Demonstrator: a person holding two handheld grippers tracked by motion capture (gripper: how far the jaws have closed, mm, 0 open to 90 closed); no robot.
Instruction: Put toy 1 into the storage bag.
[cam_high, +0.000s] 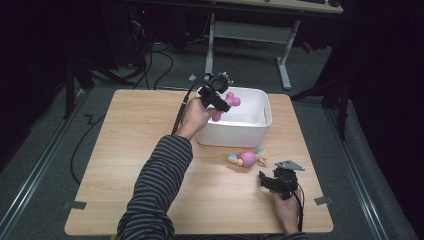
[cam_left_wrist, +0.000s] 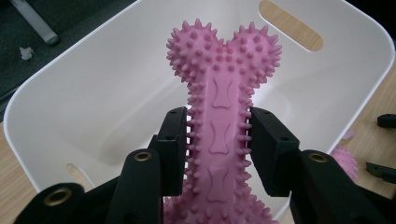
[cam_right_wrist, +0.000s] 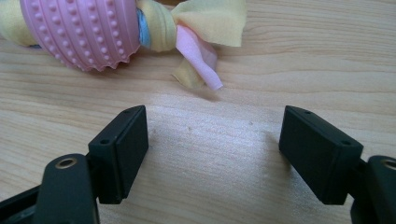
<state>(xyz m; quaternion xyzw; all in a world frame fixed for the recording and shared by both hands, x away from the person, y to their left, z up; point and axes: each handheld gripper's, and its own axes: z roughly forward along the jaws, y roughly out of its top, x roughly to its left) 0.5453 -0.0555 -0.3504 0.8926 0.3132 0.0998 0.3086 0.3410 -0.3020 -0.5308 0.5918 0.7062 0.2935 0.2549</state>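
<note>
Pink spiky bone toy (cam_left_wrist: 219, 135) clamped tight between the black jaws of the left gripper (cam_left_wrist: 218, 140), squeezed on its thin middle. Held up over the white bin (cam_left_wrist: 93, 93), in the middle of the left gripper view, with the bin's inside wall right behind it. Not let go yet. Same toy (cam_high: 231, 100) seen small in the upper middle of the high view, above the bin's near-left part (cam_high: 235, 135), with the left gripper (cam_high: 218, 95) on it.

Right gripper (cam_right_wrist: 212, 149) low over the wooden table (cam_right_wrist: 210, 177), jaws wide apart, nothing between them. Pink ball toy with cloth tails (cam_right_wrist: 93, 32) lying at the top of the right gripper view, just ahead of the jaws, not touched. Same ball toy (cam_high: 247, 158) on the table (cam_high: 130, 150) in the high view, just below the bin, near the right gripper (cam_high: 275, 181).

So: bone toy lifted and almost home, drop into the bin left to do. Ball toy likely next, nothing done with it yet.

Bottom of the bin hard to see. Lower end of the bone toy cut off at the bottom edge. Left side of the ball toy cut off too.
</note>
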